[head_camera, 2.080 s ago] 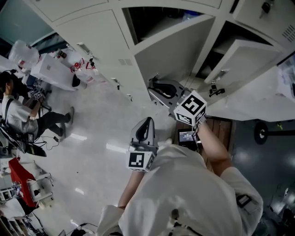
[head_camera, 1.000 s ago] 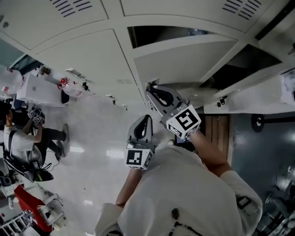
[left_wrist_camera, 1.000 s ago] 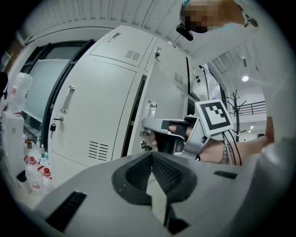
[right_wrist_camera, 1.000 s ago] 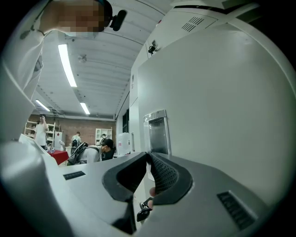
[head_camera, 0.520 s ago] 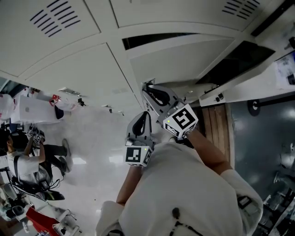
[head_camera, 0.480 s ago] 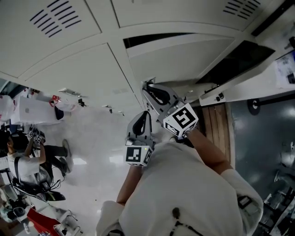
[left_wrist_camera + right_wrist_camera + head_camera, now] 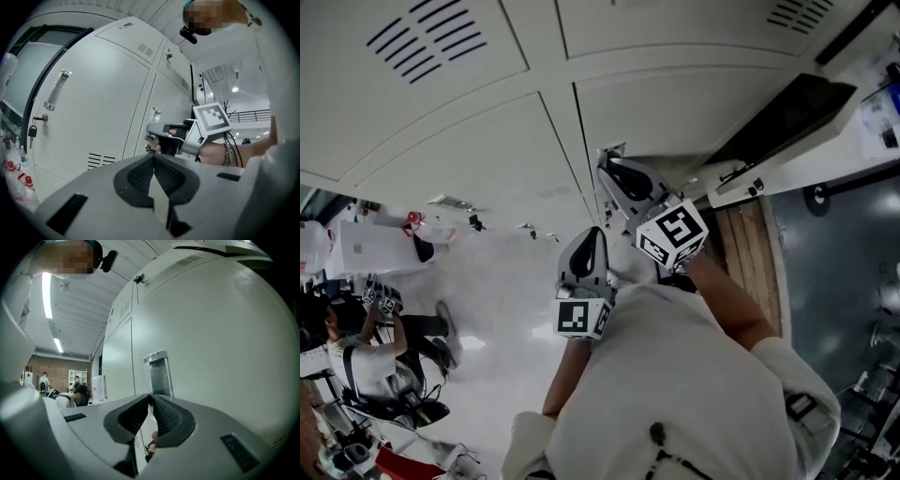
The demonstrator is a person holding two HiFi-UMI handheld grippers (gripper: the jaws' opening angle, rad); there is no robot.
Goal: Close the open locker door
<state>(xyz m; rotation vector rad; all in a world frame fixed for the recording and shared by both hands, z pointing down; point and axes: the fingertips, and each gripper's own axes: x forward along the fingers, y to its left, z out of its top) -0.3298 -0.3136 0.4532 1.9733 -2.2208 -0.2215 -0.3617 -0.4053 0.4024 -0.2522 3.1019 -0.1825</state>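
The pale grey sheet-metal locker door [image 7: 675, 112] lies flush, or all but flush, in the front of the bank of lockers [image 7: 469, 150]. No dark gap shows round it in the head view. Whether its latch has caught I cannot tell.

The right gripper [image 7: 607, 161] is held level with its tips at the door's left edge, just below the small rectangular metal latch recess [image 7: 158, 373]. That is the free edge, farthest from the hinges, so a push there probably swings the door home with the least effort. Its jaws are pinched together at the tips and hold nothing. That suits the job, I judge, since closed jaws make one blunt nose for pushing and no grip is needed.

The left gripper [image 7: 591, 239] hangs back nearer the person's body, apart from the lockers and beside the right one. Its jaws meet as well and it carries nothing, so it looks like a spare hand kept out of the door's way.

Counted:
- There are two grippers, each with one marker cube.
- One door is under the right gripper's tips.
- A second door [image 7: 806, 155] stands open at the right end of the bank, with a dark compartment behind it.
- Two sets of vent slots [image 7: 417, 42] show on the upper doors.
- One seated person [image 7: 366, 366] is on the shiny white floor [image 7: 497, 309] at the lower left of the head view.
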